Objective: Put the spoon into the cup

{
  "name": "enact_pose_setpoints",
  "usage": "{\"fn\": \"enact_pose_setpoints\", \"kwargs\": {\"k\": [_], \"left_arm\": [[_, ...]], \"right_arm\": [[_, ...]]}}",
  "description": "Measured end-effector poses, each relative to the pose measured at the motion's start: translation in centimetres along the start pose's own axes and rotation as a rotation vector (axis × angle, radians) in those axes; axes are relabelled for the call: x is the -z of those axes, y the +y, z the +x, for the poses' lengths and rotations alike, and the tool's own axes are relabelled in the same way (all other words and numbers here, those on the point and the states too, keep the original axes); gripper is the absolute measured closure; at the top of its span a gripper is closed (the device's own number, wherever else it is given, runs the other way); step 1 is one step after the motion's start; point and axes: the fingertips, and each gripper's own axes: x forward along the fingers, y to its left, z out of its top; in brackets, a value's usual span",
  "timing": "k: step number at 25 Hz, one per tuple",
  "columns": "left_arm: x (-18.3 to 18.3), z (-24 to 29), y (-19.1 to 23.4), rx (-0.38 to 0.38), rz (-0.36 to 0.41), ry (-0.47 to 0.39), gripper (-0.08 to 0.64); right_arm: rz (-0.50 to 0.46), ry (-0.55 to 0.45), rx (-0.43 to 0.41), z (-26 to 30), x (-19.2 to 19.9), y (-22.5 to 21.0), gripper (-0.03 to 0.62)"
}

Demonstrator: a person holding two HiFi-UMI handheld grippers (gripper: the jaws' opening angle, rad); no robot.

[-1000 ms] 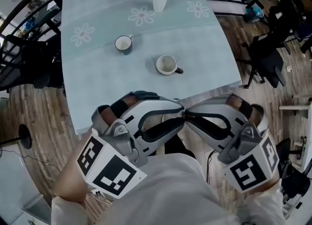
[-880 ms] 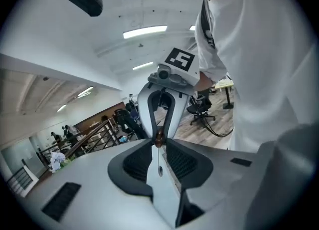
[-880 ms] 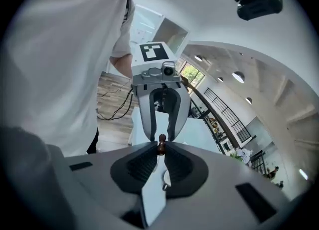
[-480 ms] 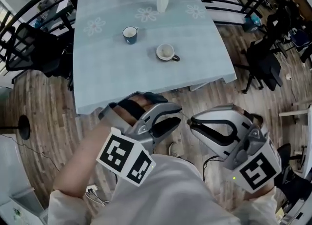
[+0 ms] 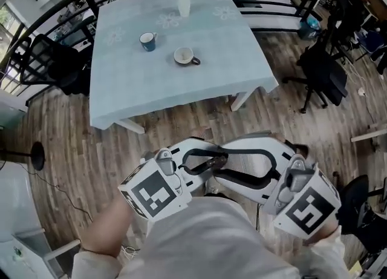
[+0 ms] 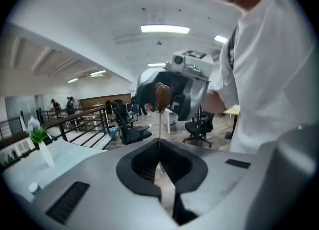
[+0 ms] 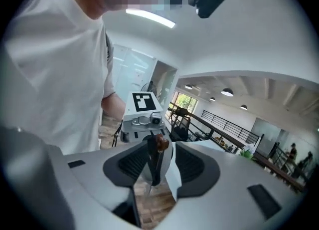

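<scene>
Head view, left to right on the table:
- We see a blue mug toward the far-left corner.
- The white cup is just right of the mug and closer to the middle. Its dark handle points right.
- Both are upright and apart from each other.
- A vase with a green plant stands at the far edge, behind the white cup.

Both grippers are off the table, over the wood floor and well short of the near edge. They are held tip to tip, close to the person's shirt.

On the left gripper the jaws have just closed. In its own view they are pressed together, pinching the spoon by its thin stem. The stem rises straight from the tips, with a rounded brown end on top.

On the right gripper the jaws have just been opening, and we see them standing apart. The spoon's brown end and dark stem sit in the gap, together with the left gripper's closed tips. Neither dark pad of the right gripper touches the spoon. The left one's marker cube shows just behind.

The spoon is in the air between the two grippers, well apart from the white cup and the blue mug. We can't tell which way its bowl faces.
</scene>
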Motion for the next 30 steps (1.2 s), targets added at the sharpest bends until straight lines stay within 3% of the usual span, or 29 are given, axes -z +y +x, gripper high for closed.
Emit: {"fn": "enact_pose_setpoints", "kwargs": {"k": [2, 4, 7, 9, 10, 11, 16, 18, 19, 21, 26, 30], "left_arm": [[-1.3, -0.2, -1.0, 0.013, -0.133, -0.11, 0.545], [-1.8, -1.3, -1.6, 0.053, -0.299, -0.179, 0.545], [-2.5, -3.4, -1.9, 0.14, -0.471, -0.29, 0.545], [-2.6, -4.9, -1.8, 0.168, -0.518, -0.343, 0.545], [-2.5, -5.6, -1.9, 0.174, -0.528, -0.355, 0.545], [-2.3, -6.3, -1.8, 0.178, -0.533, -0.361, 0.545], [-1.6, -11.3, -1.3, 0.135, -0.536, -0.398, 0.537], [-1.5, -14.3, -0.1, 0.106, -0.583, -0.465, 0.357], [-1.4, -15.8, 0.6, 0.091, -0.601, -0.493, 0.354], [-1.1, -18.1, 1.8, 0.071, -0.6, -0.515, 0.354], [-0.9, -19.7, 1.6, 0.108, -0.54, -0.489, 0.488], [-0.8, -19.5, 0.9, 0.07, -0.539, -0.507, 0.502]], "right_arm": [[0.147, -0.055, 0.054, -2.0, 0.8, -0.1, 0.355], [0.379, -0.144, 0.085, -3.5, 2.2, -0.1, 0.351], [0.695, -0.252, -0.033, -1.5, 4.2, 2.5, 0.355], [0.801, -0.298, -0.097, 0.8, 4.1, 4.4, 0.422], [0.825, -0.323, -0.101, 1.6, 3.6, 5.0, 0.506], [0.84, -0.345, -0.09, 2.3, 3.0, 5.3, 0.542], [0.942, -0.408, 0.015, 5.6, 0.7, 6.1, 0.566], [0.971, -0.415, 0.049, 6.8, 0.3, 6.7, 0.566], [0.98, -0.415, 0.058, 7.4, 0.2, 7.0, 0.566], [0.989, -0.414, 0.065, 8.3, -0.3, 7.5, 0.566], [0.993, -0.394, 0.059, 9.9, -0.6, 8.0, 0.566], [0.994, -0.378, 0.036, 9.6, -0.2, 8.3, 0.565]]}}
